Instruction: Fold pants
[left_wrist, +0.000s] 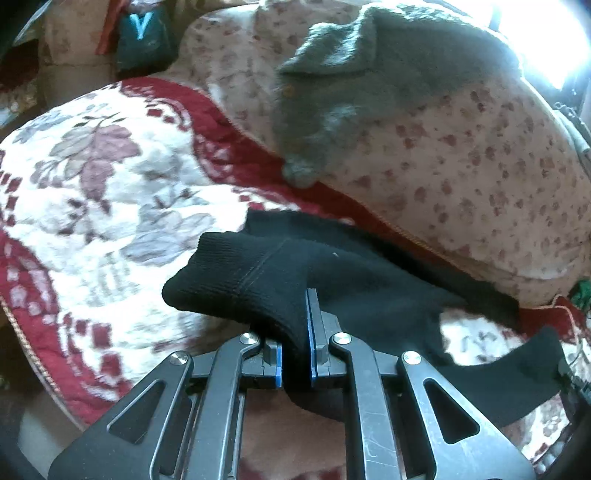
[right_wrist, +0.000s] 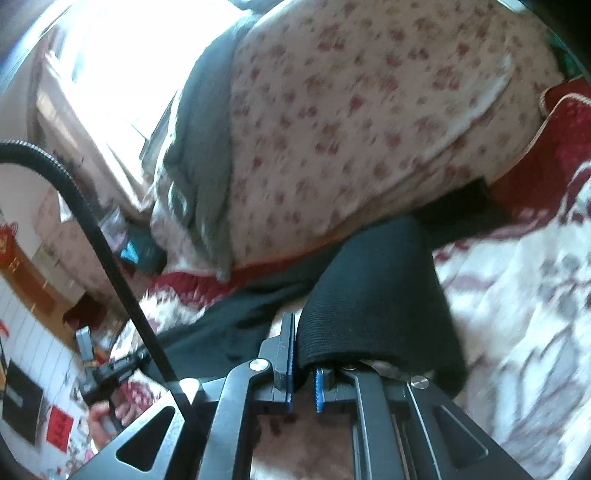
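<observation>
My left claw (left_wrist: 295, 325) is clamped on the black pants (left_wrist: 369, 280): the blue pads have a fold of the ribbed cuff pinched tight between them, and the cuff bulges out to the left above the fingers. From there the dark cloth runs off to the right, lifted clear of the bed near my grip and sagging lower further along, with one end hanging loose at the right edge of the left wrist view.

My right claw (right_wrist: 301, 354) is clamped on another ribbed part of the pants (right_wrist: 376, 288). The cloth rises between the pads and drapes over the right finger, hiding most of it. More of the pants trails away to the left, low over the bedspread.

Under both grips lies the bedspread (left_wrist: 92, 177), white with a grey and mauve flower pattern and a dark red border. Behind it sits a big pale pillow (left_wrist: 461, 155) with small reddish flowers, and a grey knitted garment (left_wrist: 351, 70) is thrown over its top. In the right wrist view a black ribbed cable (right_wrist: 92, 229) curves down across the left side, and a hand (right_wrist: 107, 417) shows at lower left, gripping a handle.
</observation>
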